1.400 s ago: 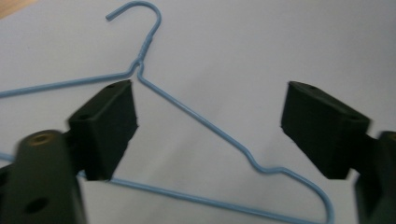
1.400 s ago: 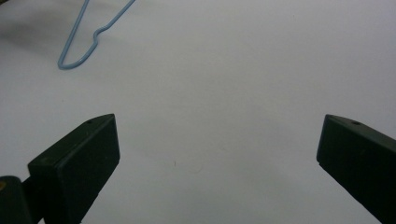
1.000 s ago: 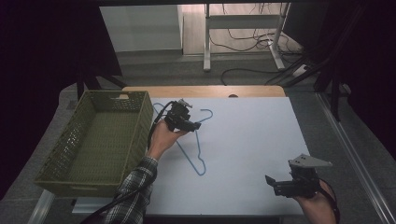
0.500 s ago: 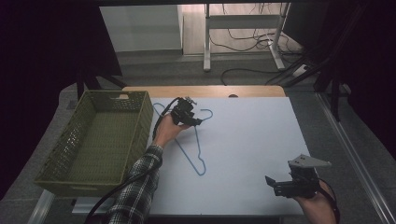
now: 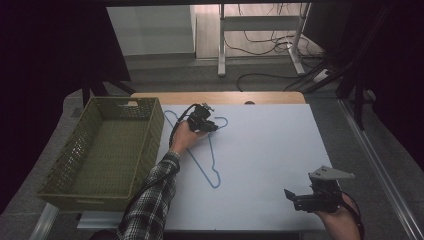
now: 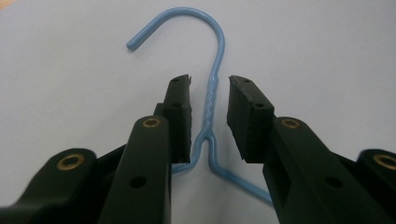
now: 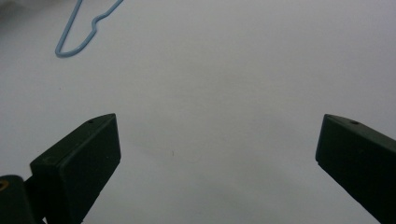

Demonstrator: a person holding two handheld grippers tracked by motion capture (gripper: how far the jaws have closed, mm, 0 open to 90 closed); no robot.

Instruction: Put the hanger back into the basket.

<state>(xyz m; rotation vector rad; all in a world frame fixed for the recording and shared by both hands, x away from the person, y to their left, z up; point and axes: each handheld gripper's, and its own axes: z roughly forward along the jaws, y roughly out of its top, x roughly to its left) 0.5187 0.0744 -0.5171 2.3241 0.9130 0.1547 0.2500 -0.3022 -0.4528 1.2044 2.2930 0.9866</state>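
The left gripper (image 6: 210, 100) hides the blue hanger (image 5: 212, 160) at its neck near the desk's far edge; its jaws have just been closing around the twisted neck, pads not yet touching. Green basket (image 5: 107, 150) hangs off the left edge, nothing visible inside. Right gripper (image 5: 295, 199), near-right corner, jaws wide apart.

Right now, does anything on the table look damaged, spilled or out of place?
Nothing stands out. The light blue wire coat hanger lies flat and unbent on the white table, its twisted neck between the left claw pads, which have just been closing. The green plastic basket sits upright beside it.
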